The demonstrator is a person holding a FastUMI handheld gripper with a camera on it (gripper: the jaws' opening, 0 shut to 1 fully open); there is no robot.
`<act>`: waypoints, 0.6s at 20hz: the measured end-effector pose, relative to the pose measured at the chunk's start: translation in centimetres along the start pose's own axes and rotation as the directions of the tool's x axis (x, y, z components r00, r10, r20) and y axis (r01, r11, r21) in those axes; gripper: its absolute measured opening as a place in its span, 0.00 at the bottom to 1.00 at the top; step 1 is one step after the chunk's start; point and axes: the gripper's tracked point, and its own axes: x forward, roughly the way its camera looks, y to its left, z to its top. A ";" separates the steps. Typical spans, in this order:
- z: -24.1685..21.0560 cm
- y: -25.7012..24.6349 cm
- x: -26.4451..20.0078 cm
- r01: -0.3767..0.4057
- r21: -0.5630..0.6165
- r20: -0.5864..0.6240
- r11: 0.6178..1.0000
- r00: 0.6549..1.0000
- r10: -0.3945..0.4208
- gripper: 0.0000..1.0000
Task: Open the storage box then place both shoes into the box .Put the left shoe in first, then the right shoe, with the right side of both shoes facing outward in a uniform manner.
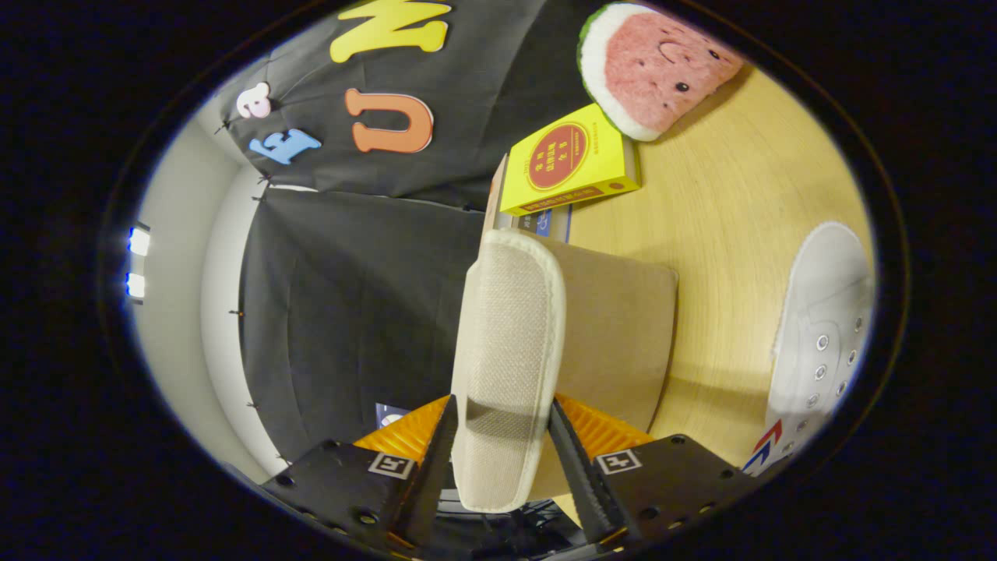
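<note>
Between the hand-held gripper's (498,444) fingers, box lid (510,343).

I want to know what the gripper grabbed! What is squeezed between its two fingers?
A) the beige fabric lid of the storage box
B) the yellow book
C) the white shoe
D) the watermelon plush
A: the gripper has both fingers pressed on the edge of the beige lid, lifted off the storage box, while the white shoe lies apart on the table.
</note>
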 end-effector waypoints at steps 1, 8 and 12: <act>-0.4 -0.4 0.2 0.005 0.018 -0.004 1.000 1.000 -0.005 0.66; 0.0 0.5 -3.1 0.000 0.062 0.045 0.998 0.999 -0.003 0.04; -0.6 1.6 -3.7 0.116 -0.009 0.033 0.993 0.993 -0.116 0.04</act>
